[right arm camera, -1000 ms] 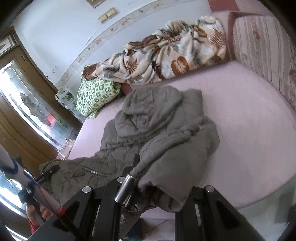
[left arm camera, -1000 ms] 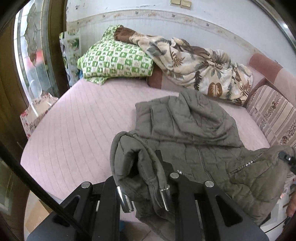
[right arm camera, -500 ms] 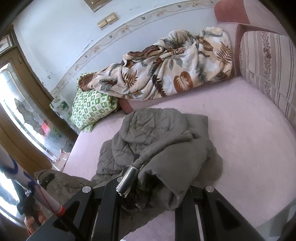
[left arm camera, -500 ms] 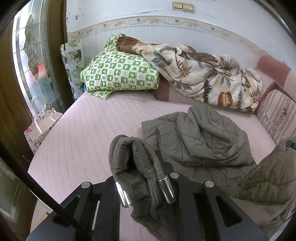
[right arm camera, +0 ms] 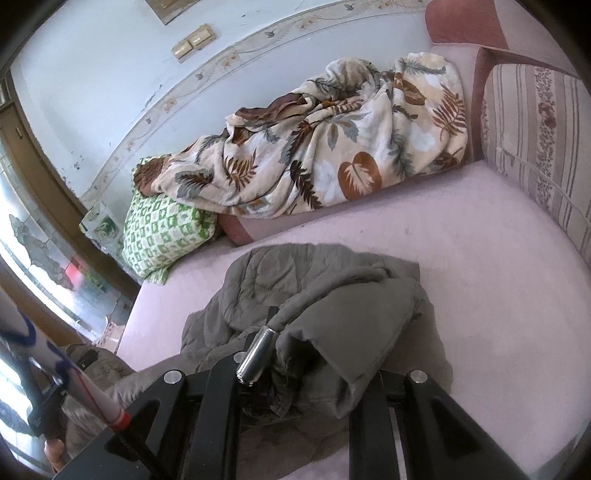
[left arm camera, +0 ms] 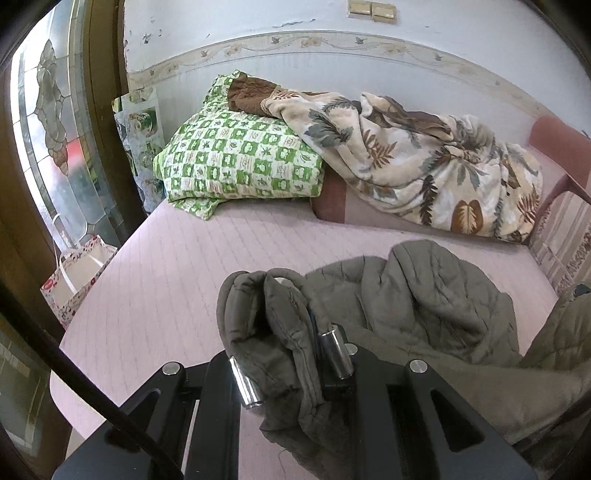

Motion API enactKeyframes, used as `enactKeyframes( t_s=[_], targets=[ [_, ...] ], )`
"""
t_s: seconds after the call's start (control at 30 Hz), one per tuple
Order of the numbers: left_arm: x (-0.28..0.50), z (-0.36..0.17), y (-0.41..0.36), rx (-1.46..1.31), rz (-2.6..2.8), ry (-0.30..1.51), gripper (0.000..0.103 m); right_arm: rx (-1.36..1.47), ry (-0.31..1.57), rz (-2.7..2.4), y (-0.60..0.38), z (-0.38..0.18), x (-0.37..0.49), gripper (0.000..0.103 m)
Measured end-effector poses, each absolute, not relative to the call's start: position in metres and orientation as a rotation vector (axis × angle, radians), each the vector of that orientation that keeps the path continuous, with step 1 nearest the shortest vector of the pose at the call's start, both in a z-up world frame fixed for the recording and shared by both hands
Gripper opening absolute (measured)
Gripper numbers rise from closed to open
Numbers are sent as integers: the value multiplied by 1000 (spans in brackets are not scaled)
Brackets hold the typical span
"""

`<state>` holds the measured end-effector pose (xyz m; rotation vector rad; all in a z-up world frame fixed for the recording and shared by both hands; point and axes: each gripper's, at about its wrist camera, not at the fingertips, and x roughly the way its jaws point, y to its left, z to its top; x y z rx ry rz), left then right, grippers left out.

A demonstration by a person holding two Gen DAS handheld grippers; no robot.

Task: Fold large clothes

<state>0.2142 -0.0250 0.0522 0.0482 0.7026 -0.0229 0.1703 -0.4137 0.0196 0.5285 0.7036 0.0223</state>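
Left wrist view: left gripper [left arm camera: 291, 354] clamped on a bunched edge of the olive quilted jacket [left arm camera: 417, 314]; cloth fills the narrow gap between its two metal-tipped fingers [left arm camera: 245, 384] and spills over them toward the camera.
Right wrist view: right gripper [right arm camera: 295, 354] nearly closed on another fold of the same jacket [right arm camera: 306, 291]; one metal-tipped finger [right arm camera: 256, 354] shows, the other is buried under the cloth.
Jacket, position: near edge of the bed, on the pink quilted cover [left arm camera: 177, 280]; the bulk lies crumpled on the cover, both gripped parts raised off it.
Jacket, shape: hood-like mound in the middle in the left view; a thick rolled hem runs up from the visible finger in the right view.
Jacket, far end: in the left view a further part of the cloth rises at the right border; what holds it there is cut off.
Bed head: green-and-white checked pillow [left arm camera: 236, 162] against the wall, leaf-print blanket [left arm camera: 424, 166] heaped beside it and lapping over its top corner.
Right side of bed: striped floral cushion [right arm camera: 535, 140] upright along the edge, well apart from the jacket.
Left side of bed: stained-glass door panel [left arm camera: 55, 122]; patterned paper bag [left arm camera: 74, 284] on the floor just beside the mattress.
Wall: two brass-coloured switch plates [left arm camera: 373, 11] above the patterned border.
Person: fingertips only, low in the left corner of the right view [right arm camera: 55, 450], under a white pole.
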Motion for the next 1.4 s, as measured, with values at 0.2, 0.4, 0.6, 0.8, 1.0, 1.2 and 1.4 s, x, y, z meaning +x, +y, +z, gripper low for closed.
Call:
enactKeyframes(
  t_s=[0.2, 0.4, 0.6, 0.8, 1.0, 1.2, 1.4],
  targets=[
    [277, 56, -35, 52, -9, 715, 15, 522, 719, -8, -424, 17, 225, 17],
    [360, 51, -57, 71, 12, 751, 15, 511, 744, -57, -433, 12, 292, 17],
    [440, -2, -73, 102, 77, 866, 16, 481, 834, -156, -451, -16, 363, 17],
    [484, -70, -78, 118, 131, 965, 18, 509, 931, -207, -470, -69, 410, 17],
    [506, -119, -77, 77, 153, 1025, 19, 482, 966, -219, -466, -114, 435, 17],
    [510, -141, -78, 42, 139, 1018, 22, 539, 948, -192, -474, -140, 442, 18],
    [514, -143, -63, -61, 63, 1042, 31, 617, 894, -167, -480, -155, 436, 20]
  ],
)
